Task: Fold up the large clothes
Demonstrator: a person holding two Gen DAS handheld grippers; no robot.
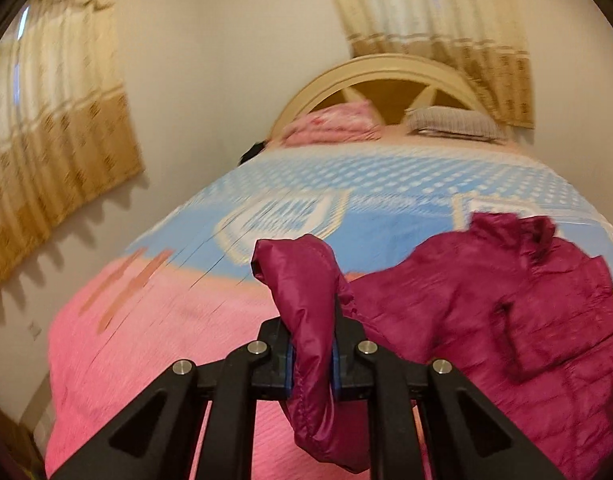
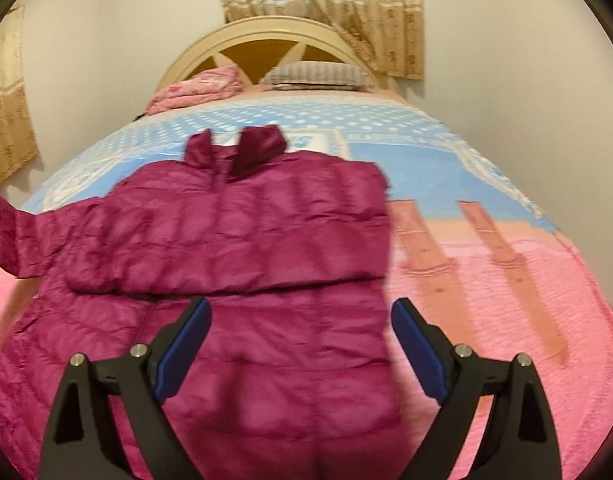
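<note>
Left wrist view
Left gripper [image 1: 312, 354]: black two-finger tool with blue pads, clamped tight on the cuff end of a sleeve; fabric fills the slot between the fingers.
Sleeve [image 1: 302, 280]: shiny magenta tube rising out of the jaws, its end bulging up and leaning left, a loose fold hanging below the fingers toward the near edge.
Jacket [image 1: 526, 308]: magenta quilted puffer jacket, lying on the bed to the right of the gripper, collar at the far end.
Bedspread [image 1: 146, 320]: pink textured cover near, blue and white patterned band farther off.
Far end: cream arched wooden headboard [image 1: 386, 76], pink folded blanket [image 1: 334, 124] on the left, grey striped pillow [image 1: 454, 122] on the right.
Walls: beige and gold curtains [image 1: 58, 128] at left and behind the headboard.

Right wrist view
Right gripper [image 2: 300, 336]: fingers spread wide, blue pads facing each other, nothing between them; it hangs above the jacket's lower body.
Jacket [image 2: 246, 232]: flat on the bed, left of centre, long axis running near to far, collar pointing at the headboard [image 2: 266, 32], hem toward the camera.
Fold: one sleeve lies crosswise over the chest, its lower edge forming a line left to right.
Other sleeve [image 2: 10, 236]: stretches out to the left edge, lifted off the bedspread [image 2: 506, 300].
Sharpness: both views blurred.
</note>
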